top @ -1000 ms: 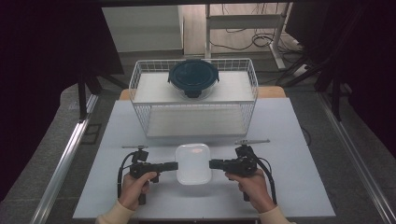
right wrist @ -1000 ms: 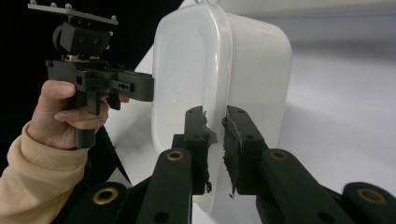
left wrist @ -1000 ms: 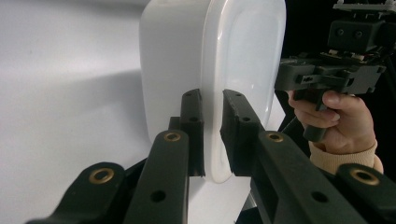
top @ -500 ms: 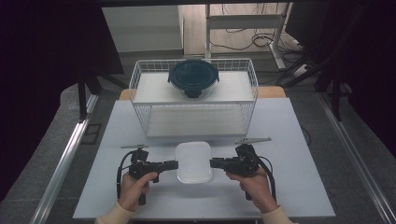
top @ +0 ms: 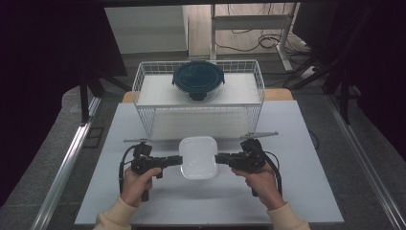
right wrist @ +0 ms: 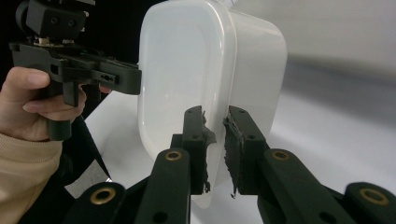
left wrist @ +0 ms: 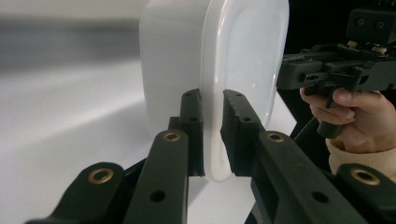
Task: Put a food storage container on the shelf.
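I hold a white tub [top: 199,156] between my two grippers, low in the middle of the high view, just in front of the wire basket [top: 143,84]. My left gripper [left wrist: 212,135] pinches the tub's rim on one side, jaws pressed onto the thin lip; my right gripper [right wrist: 215,149] pinches the opposite rim the same way. In the high view the left gripper [top: 176,160] sits at the tub's left edge and the right gripper [top: 221,159] at its right edge.

The lip is thin and slick, so I judge the grip is shallow. To do this well I keep both hands level and move them together, so the tub neither twists nor slips free. Pulling the hands apart would bend the rim. A dark round dish [top: 198,79] already sits at the basket's far side, so if the tub goes in there, the near side has room.
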`<state>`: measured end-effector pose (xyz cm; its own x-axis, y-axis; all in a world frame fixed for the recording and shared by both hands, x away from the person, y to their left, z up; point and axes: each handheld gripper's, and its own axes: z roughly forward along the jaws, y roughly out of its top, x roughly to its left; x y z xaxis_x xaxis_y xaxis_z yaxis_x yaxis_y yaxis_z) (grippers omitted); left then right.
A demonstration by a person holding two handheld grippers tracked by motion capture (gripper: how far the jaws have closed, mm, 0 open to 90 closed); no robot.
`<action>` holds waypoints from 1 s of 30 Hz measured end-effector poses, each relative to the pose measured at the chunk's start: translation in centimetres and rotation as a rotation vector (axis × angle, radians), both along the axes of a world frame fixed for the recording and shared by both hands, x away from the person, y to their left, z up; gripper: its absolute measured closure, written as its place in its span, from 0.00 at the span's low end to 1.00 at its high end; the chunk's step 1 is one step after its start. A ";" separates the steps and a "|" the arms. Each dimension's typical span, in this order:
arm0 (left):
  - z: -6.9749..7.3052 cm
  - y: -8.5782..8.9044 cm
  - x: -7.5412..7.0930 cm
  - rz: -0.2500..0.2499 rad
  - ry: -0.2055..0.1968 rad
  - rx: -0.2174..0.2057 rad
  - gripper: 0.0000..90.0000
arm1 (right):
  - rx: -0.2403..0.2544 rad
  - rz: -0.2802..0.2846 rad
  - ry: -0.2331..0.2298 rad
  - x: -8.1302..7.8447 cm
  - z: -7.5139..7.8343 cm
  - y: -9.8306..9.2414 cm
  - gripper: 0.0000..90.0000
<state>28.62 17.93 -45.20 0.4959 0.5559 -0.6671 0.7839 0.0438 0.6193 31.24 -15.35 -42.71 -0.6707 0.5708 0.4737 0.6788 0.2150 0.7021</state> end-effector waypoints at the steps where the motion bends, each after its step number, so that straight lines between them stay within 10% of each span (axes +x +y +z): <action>1: 0.0 0.0 0.0 0.000 0.000 0.000 0.89 | 0.000 0.000 0.000 0.0 0.0 0.0 0.87; 30: 10.0 0.4 3.0 -0.015 -0.134 0.016 0.89 | 0.038 -0.013 -0.105 2.8 8.9 0.3 0.87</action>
<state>31.58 18.38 -35.19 0.5881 0.5577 -0.5858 0.6950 0.0221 0.7187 34.07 -15.05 -33.83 -0.7107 0.5622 0.4230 0.6037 0.1785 0.7770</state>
